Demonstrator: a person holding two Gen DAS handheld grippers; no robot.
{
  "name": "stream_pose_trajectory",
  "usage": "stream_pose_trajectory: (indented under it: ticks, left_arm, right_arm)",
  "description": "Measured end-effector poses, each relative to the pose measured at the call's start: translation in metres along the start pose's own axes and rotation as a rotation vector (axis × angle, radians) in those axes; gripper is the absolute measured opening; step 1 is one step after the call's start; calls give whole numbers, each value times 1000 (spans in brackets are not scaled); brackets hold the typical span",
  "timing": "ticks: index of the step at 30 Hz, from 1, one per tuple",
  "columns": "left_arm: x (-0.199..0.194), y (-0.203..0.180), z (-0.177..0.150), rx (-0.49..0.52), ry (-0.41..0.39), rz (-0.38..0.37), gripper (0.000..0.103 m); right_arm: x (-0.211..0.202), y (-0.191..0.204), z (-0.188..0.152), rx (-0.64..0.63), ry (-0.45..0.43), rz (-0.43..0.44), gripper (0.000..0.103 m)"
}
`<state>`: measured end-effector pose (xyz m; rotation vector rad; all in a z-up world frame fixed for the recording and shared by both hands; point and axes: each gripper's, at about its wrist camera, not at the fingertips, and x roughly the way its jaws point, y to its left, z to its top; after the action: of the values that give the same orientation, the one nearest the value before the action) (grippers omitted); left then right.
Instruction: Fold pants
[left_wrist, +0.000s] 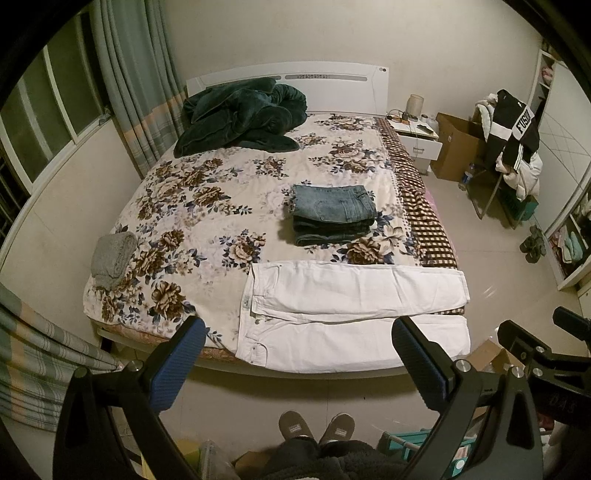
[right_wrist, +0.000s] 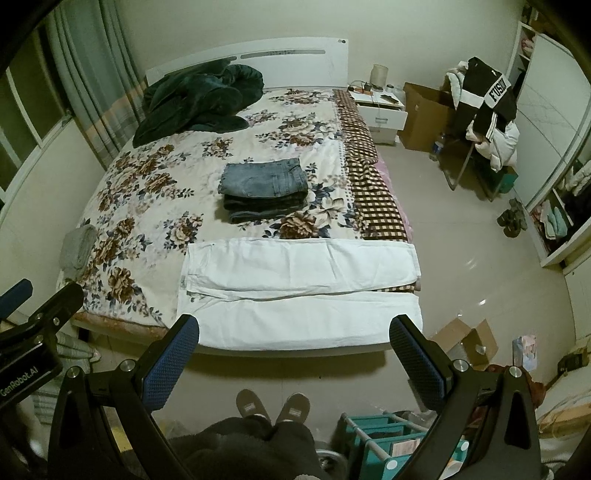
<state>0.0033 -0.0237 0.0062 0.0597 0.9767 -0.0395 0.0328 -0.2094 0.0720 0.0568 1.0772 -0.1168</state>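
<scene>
Both the left gripper (left_wrist: 298, 360) and right gripper (right_wrist: 294, 356) are hovering wide open, empty (nothing gripped), facing long white cotton pants (left_wrist: 354, 291) lying along the flowered bed's (left_wrist: 207, 206) near edge; pinching waistband and hems squarely should be keeping the fold even.

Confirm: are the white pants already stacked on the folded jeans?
No. The white pants lie spread along the bed's near edge, apart from the folded jeans.

I hold my left gripper (left_wrist: 297, 363) at the bottom of its frame, jaws wide apart and empty. My right gripper (right_wrist: 293, 360) is the same, wide apart, gripping nothing.
</scene>
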Motion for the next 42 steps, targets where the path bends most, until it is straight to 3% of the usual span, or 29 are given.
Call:
stream_pose_trajectory:
  ticks: [42]
  left_arm:
    - [-11, 2, 4, 1, -7, -5, 103]
  right_arm:
    - [-6, 7, 11, -2, -2, 10, 103]
